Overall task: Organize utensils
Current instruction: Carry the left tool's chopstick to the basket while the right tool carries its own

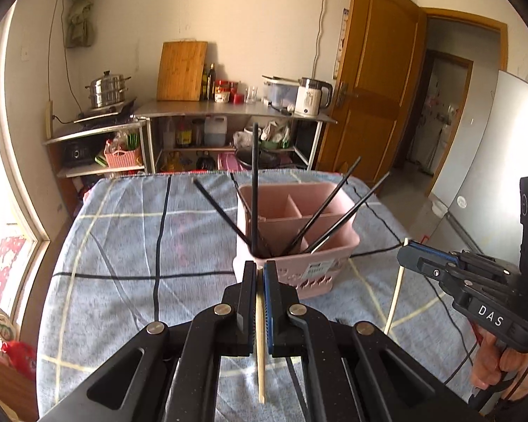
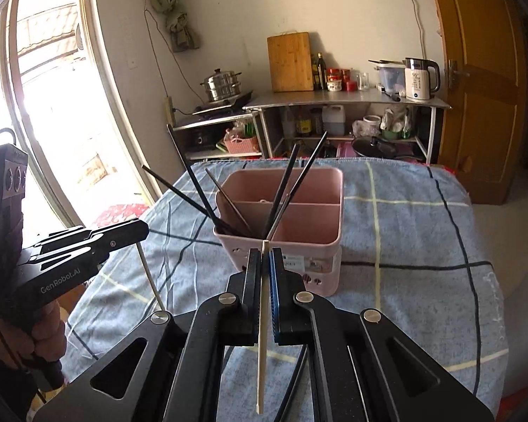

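Note:
A pink utensil caddy [image 1: 331,235] [image 2: 309,221] with dividers stands on the blue checked cloth, holding several black chopsticks [image 1: 254,190] [image 2: 197,190] that fan out of its near compartment. My left gripper [image 1: 260,270] is shut on a pale wooden chopstick [image 1: 260,344], which hangs down between the jaws just in front of the caddy. My right gripper [image 2: 264,256] is shut on another pale wooden chopstick [image 2: 262,344], also held upright before the caddy. Each gripper shows in the other's view: the right one [image 1: 410,251] with its stick [image 1: 394,302], the left one [image 2: 139,230] with its stick [image 2: 151,281].
The cloth-covered table [image 1: 130,246] [image 2: 404,232] carries only the caddy. Behind it stand steel shelves with a steamer pot [image 1: 107,89], a cutting board [image 1: 181,70], jars and a kettle [image 1: 311,96]. A wooden door [image 1: 373,81] is at the right, a bright window [image 2: 52,88] at the left.

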Tool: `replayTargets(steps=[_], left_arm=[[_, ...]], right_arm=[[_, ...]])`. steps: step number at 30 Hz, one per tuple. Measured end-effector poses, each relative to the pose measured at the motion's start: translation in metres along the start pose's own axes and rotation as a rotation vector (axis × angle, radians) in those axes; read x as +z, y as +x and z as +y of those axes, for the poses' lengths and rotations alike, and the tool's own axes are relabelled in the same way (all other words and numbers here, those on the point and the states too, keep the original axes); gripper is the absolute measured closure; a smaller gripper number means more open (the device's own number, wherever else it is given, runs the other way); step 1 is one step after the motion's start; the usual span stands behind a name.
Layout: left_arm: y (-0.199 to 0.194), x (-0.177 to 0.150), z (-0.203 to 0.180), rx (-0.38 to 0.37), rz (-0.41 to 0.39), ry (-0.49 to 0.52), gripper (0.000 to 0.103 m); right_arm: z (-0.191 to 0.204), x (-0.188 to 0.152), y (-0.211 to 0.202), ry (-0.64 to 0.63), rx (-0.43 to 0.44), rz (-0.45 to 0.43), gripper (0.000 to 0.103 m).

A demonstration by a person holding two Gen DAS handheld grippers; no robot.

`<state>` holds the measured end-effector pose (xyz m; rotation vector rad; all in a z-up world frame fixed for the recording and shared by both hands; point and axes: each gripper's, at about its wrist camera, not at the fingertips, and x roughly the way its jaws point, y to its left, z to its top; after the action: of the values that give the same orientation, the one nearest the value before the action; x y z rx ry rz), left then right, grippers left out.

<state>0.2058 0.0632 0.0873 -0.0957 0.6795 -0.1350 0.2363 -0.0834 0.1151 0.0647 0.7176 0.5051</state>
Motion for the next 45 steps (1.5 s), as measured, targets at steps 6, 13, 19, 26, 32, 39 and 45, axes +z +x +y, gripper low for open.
replayTargets(steps=[6,13,19,26,32,39,45], left_arm=[[-0.006,-0.005,-0.001,-0.014,-0.010,-0.010,0.100],[-0.010,-0.015,-0.005,-0.019,-0.009,-0.020,0.100],[-0.016,-0.020,-0.012,-0.020,-0.011,0.000,0.100],[-0.024,-0.025,-0.015,-0.020,-0.008,-0.001,0.100],[-0.040,-0.035,-0.020,-0.019,0.013,0.018,0.099],[-0.054,-0.045,-0.022,-0.015,0.039,0.024,0.099],[-0.063,-0.039,-0.023,-0.035,0.028,0.005,0.100]], right_arm=[[-0.005,0.001,-0.019,0.017,0.012,-0.105,0.098],[-0.007,-0.010,-0.013,0.023,0.022,-0.190,0.098],[-0.005,-0.034,-0.003,-0.002,0.004,-0.147,0.098],[0.001,-0.040,-0.030,-0.031,-0.003,-0.130,0.098],[0.000,-0.047,-0.052,-0.036,-0.025,-0.074,0.098],[-0.002,-0.051,-0.068,-0.042,-0.038,-0.008,0.099],[0.001,-0.049,-0.079,-0.036,-0.038,-0.059,0.099]])
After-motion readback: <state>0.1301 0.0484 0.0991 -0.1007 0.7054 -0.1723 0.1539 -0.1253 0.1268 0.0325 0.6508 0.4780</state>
